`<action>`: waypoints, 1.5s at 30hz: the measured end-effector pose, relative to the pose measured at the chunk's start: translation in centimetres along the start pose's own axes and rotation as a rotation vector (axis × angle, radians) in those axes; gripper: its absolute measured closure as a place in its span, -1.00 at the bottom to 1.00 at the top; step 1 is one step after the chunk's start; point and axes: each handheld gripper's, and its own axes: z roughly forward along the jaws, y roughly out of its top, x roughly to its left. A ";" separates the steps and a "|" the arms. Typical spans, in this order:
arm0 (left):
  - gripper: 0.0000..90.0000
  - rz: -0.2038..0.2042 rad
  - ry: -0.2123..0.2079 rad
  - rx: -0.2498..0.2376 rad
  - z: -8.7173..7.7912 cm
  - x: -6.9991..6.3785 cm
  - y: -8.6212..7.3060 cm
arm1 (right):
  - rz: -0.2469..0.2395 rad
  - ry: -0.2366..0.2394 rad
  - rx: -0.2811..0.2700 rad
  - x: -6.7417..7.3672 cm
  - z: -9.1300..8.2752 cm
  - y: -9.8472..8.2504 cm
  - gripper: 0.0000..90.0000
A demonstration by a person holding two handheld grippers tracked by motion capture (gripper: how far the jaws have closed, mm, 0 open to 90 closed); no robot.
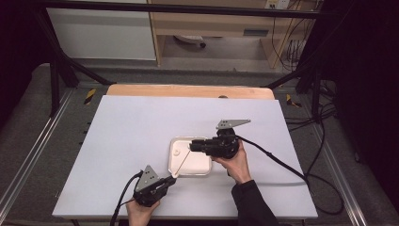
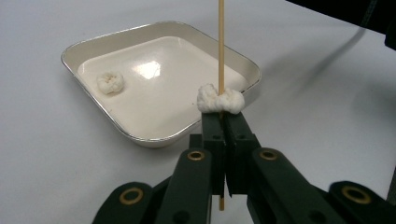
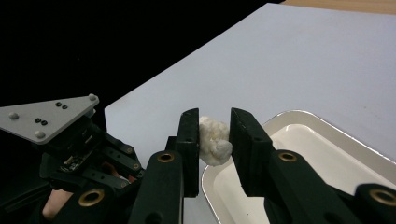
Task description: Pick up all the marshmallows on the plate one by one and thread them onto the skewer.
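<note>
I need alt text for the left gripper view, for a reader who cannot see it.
The left claw, shut on a thin wooden skewer, holds it upright with a white puffy piece threaded just above the jaws. Behind it, a shallow cream tray on the white table holds a second white piece.

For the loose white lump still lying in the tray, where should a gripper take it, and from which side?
Grip the white lump across its rounded middle, coming straight down from above: it lies flat near a corner of the tray, whose raised rim blocks a level approach.
</note>
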 end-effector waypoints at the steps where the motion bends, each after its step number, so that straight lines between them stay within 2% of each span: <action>1: 0.95 -0.001 -0.001 -0.004 0.0 0.0 0.0 | 0.002 0.002 0.005 0.0 0.1 -0.1 0.65; 12: 0.96 -0.016 0.001 -0.014 0.3 0.0 0.0 | 0.027 0.037 0.042 0.1 1.5 -1.2 0.66; 28: 0.95 -0.046 -0.004 -0.012 1.0 -0.2 0.1 | 0.012 0.045 0.097 0.8 3.2 -3.5 0.63; 33: 0.95 -0.049 -0.006 -0.010 1.1 -0.2 0.1 | -0.004 0.036 0.111 0.9 3.5 -3.9 0.53; 37: 0.96 -0.050 -0.001 -0.009 0.9 0.0 0.0 | -0.036 0.003 0.092 1.0 3.0 -3.6 0.29; 45: 0.95 -0.065 0.010 -0.020 0.1 0.5 -0.1 | -0.146 -0.136 0.096 1.3 1.2 -2.9 -0.16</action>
